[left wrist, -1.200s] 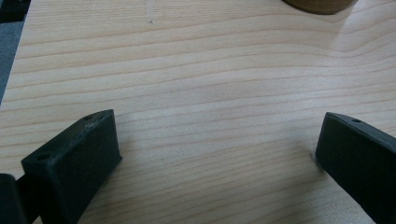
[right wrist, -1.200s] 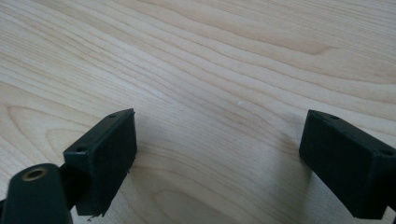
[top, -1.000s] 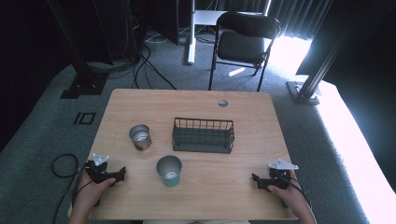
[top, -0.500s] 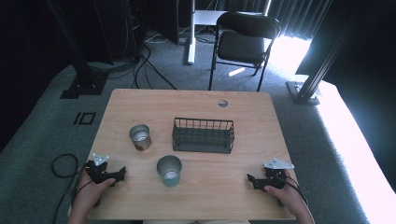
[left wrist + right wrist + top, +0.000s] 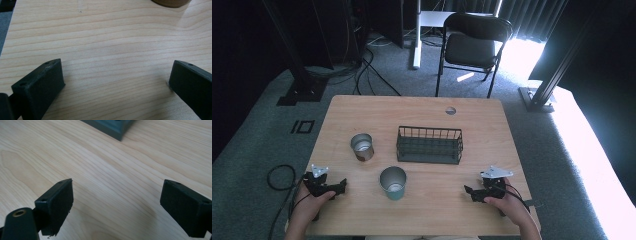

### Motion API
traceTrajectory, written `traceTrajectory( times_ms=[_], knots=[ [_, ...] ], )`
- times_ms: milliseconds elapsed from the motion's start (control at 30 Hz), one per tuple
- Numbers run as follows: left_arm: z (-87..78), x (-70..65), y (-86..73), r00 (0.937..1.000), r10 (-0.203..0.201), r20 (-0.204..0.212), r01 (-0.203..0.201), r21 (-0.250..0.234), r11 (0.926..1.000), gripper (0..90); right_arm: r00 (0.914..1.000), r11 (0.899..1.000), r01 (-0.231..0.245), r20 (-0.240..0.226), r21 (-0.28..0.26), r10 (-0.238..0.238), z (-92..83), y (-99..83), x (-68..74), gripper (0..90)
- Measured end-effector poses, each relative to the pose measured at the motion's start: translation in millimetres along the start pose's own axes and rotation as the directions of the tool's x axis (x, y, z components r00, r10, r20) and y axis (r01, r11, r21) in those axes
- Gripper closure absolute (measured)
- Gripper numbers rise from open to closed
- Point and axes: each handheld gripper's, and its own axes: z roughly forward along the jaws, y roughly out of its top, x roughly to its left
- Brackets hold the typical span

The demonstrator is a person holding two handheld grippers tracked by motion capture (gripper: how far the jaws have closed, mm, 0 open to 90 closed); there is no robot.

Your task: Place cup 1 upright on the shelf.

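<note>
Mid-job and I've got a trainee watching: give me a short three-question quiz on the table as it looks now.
1. True or false: the left gripper holds a cup.
2. How many cups stand on the table?
3. The wire basket lies: A) nearer the person than both cups, B) right of the metal cup, C) on the chair.

Key: 1 false, both it and the right gripper are open and empty; 2 two, the metal cup and the teal cup; 3 B.

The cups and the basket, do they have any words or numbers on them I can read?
None can be read. The silver cup wears a brownish band, too small to show any letters. The teal cup and the black wire basket look plain. The wooden table and both tools' jaws carry no writing.
</note>
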Motion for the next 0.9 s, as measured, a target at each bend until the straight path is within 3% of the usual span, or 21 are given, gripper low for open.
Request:
traceTrajectory(
  times_ms=[367,533,900],
  knots=[
    [0.0,-0.1,0.0,1.0,0.001,0.002,-0.001,0.0,1.0,0.3,0.9963,0.999,0.051,-0.068,-0.005,-0.052,12.8,15.9,21.4,11.2],
    [0.0,-0.1,0.0,1.0,0.002,0.002,-0.002,0.0,1.0,0.3,0.9871,0.996,0.094,-0.13,-0.006,-0.094,21.3,24.7,37.4,11.2],
    [-0.1,-0.1,0.0,1.0,0.002,0.002,-0.002,0.001,1.0,0.3,0.9684,0.99,0.137,-0.205,-0.036,-0.142,33.5,39.6,61.8,11.2]
  ],
)
